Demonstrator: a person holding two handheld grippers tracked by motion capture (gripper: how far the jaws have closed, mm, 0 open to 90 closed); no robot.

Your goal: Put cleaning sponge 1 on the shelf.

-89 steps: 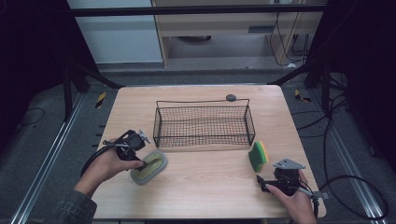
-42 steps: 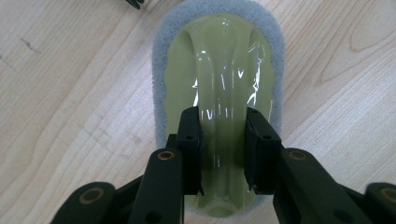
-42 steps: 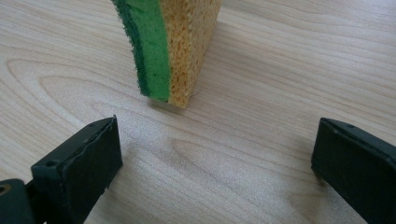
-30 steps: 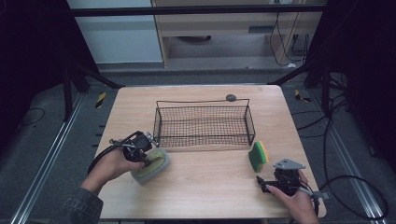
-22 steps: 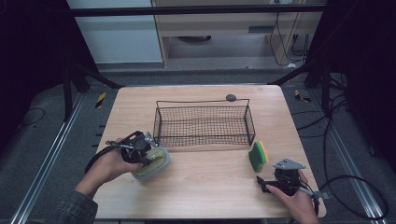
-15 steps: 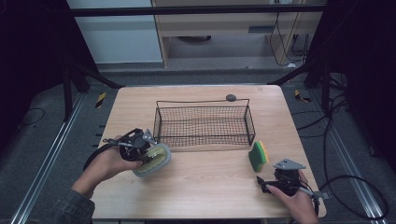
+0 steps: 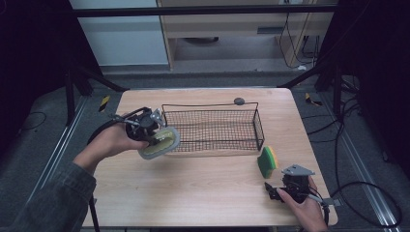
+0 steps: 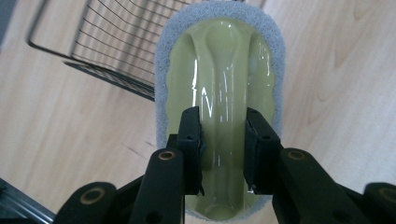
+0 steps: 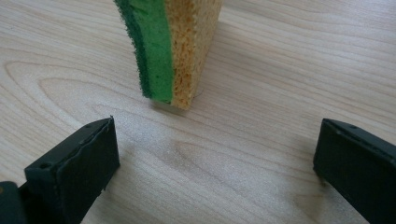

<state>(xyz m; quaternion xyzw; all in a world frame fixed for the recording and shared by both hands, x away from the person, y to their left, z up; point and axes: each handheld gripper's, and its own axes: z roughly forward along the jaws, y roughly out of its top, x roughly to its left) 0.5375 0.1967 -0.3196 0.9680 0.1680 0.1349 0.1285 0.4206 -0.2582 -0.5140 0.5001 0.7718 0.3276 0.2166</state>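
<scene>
Currently: left gripper (image 8: 222,140) clamped on the ridge of the scrub pad (image 8: 219,88), held off the table (image 7: 203,193) just beside the wire basket (image 7: 212,128), at its left end. Right gripper (image 9: 215,158) wide open, empty, near the upright sponge (image 9: 170,46), well right of basket.

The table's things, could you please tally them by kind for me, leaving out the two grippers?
Scrubbing pad with a pale green handle, held by the left gripper above the table: 1
Yellow and green sponge, standing on edge: 1
Black wire basket: 1
Small dark round object, behind the basket: 1
Total: 4
</scene>
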